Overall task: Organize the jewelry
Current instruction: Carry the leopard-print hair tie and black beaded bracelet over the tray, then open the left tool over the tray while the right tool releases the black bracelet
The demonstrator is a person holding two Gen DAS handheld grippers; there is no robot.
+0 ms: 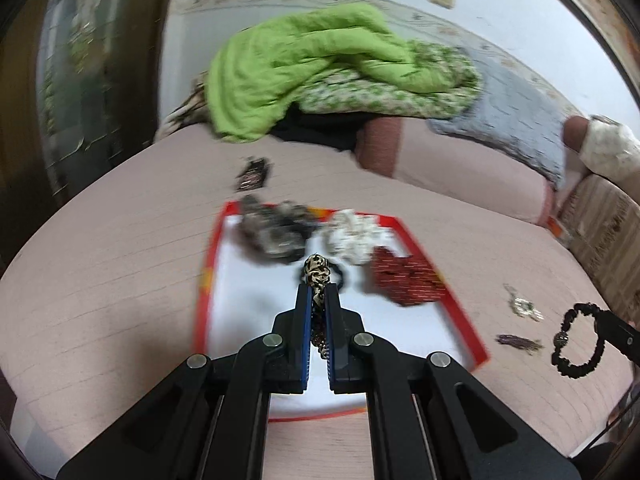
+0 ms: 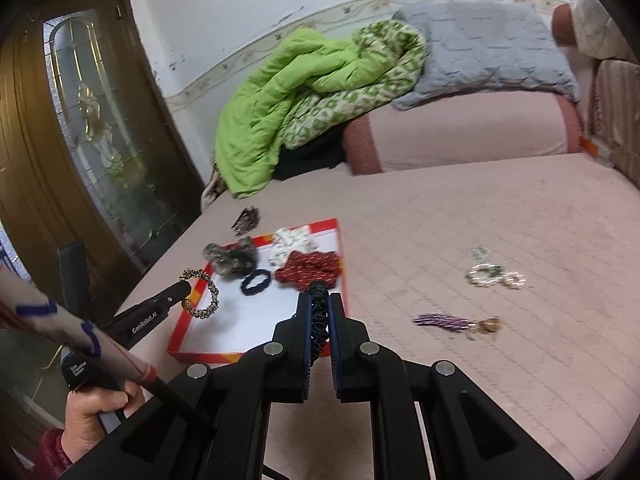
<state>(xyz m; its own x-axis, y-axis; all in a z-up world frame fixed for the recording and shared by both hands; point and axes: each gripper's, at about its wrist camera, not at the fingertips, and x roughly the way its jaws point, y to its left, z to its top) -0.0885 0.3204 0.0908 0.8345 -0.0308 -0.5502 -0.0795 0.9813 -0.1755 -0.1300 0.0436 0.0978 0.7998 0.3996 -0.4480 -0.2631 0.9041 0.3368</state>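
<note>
Scrunchies (image 2: 308,268) crowd the tray's (image 2: 260,356) far end; near half open.

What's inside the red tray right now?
Inside the red tray: a grey furry scrunchie, a white one, a red patterned one and a black hair tie. Anything beneath them is covered.

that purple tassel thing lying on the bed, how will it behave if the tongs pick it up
The purple tassel earring will probably hang limp: it looks like loose strands, not a rigid piece. It seems light for its size, so a gentle pinch should do. Its gold end looks harder, likely the firmer place to grip. On the soft pink bedspread it should not roll.
</note>
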